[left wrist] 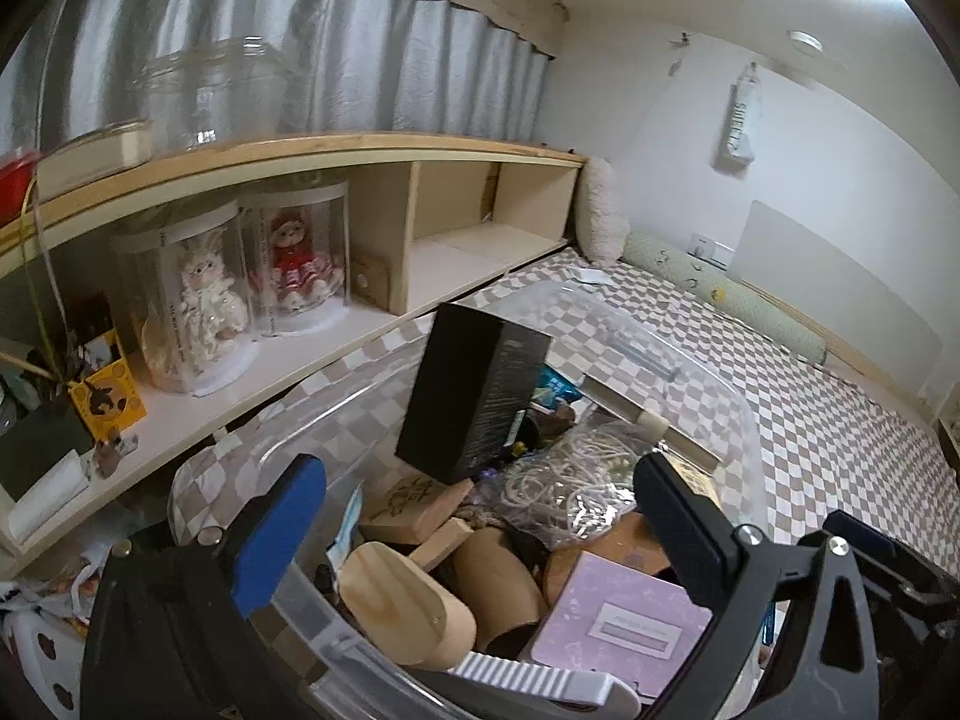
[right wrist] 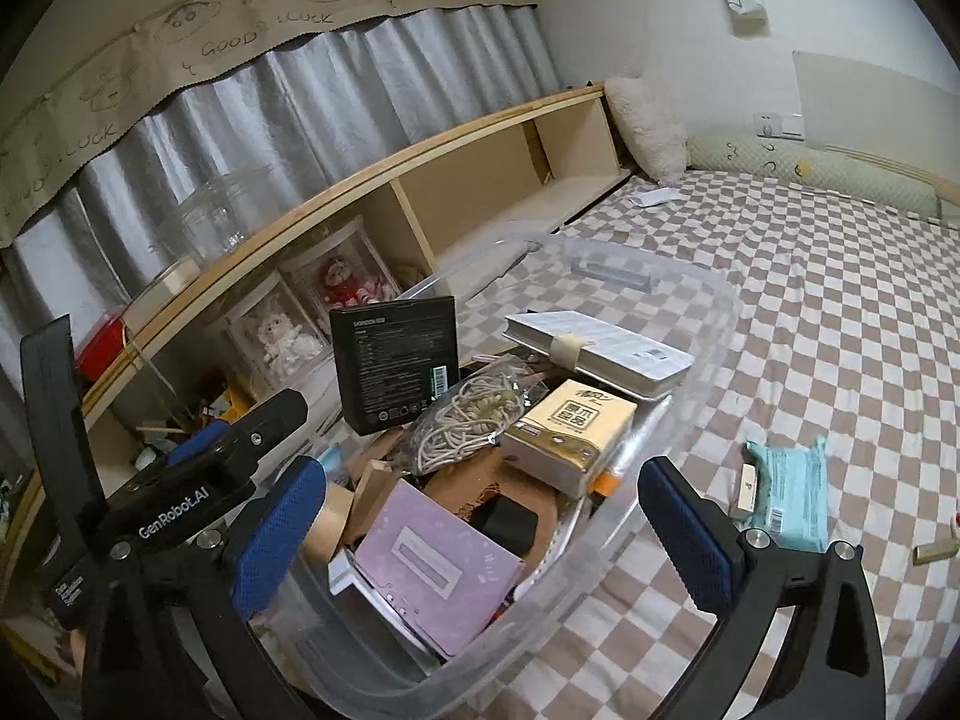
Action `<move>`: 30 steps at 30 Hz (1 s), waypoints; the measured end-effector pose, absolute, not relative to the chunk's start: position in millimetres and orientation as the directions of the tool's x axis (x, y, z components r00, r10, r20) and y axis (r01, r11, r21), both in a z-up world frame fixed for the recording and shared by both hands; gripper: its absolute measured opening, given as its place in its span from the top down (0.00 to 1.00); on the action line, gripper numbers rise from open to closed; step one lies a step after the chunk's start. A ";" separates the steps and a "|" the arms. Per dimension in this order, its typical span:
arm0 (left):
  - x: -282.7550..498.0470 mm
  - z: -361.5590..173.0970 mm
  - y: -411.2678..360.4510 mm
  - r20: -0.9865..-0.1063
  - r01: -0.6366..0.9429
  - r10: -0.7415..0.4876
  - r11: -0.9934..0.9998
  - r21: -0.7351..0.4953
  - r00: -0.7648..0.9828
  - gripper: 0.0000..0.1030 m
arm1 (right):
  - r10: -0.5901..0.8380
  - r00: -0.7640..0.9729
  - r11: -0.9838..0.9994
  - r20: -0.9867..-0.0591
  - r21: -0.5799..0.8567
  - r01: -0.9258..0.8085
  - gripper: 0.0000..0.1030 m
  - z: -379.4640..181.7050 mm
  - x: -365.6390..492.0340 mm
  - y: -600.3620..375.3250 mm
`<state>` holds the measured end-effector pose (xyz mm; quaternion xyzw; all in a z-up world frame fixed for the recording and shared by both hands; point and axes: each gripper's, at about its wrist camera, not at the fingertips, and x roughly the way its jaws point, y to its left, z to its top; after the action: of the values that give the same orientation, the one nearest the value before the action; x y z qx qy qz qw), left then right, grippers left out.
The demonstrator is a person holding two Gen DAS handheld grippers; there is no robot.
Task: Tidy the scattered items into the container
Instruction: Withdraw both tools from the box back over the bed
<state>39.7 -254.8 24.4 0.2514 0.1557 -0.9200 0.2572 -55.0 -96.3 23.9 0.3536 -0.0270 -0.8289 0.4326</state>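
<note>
Clear plastic container (right wrist: 690, 372) sits on the checked bed (right wrist: 810, 312), heaped with boxes and cord. At 3 o'clock a teal packet (right wrist: 786, 495) and 2 small sticks lie outside it. Left claw (left wrist: 480, 534) and right claw (right wrist: 480, 516) gape apart, empty.

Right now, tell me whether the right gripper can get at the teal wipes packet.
Probably yes: the teal wipes packet lies uncovered on the checkered bedspread, outside the container, and the open right gripper holds nothing.
</note>
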 end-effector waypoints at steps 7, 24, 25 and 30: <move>31.4 23.0 -241.3 -0.553 0.529 -0.379 -0.838 -0.135 -0.742 0.00 | -0.733 -0.399 -0.638 -0.551 0.353 0.684 0.00 25.1 -57.1 -83.1; 9.4 22.0 -195.0 -0.550 0.433 -0.313 -0.896 -0.100 -0.774 0.00 | -0.645 -0.610 -0.749 -0.460 0.224 0.623 0.00 30.5 -58.1 -22.5; 7.8 21.3 -191.9 -0.551 0.428 -0.312 -0.899 -0.093 -0.774 0.00 | -0.630 -0.623 -0.760 -0.464 0.203 0.617 0.00 29.2 -58.2 -19.0; 0.9 17.2 -173.9 -0.546 0.388 -0.281 -0.917 -0.089 -0.789 0.00 | -0.583 -0.651 -0.800 -0.487 0.201 0.566 0.00 17.9 -67.4 7.0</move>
<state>0.9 -173.9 17.2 0.2718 0.0986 -0.9407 0.1776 -67.4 7.0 17.9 0.2734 -0.0153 -0.9083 0.3162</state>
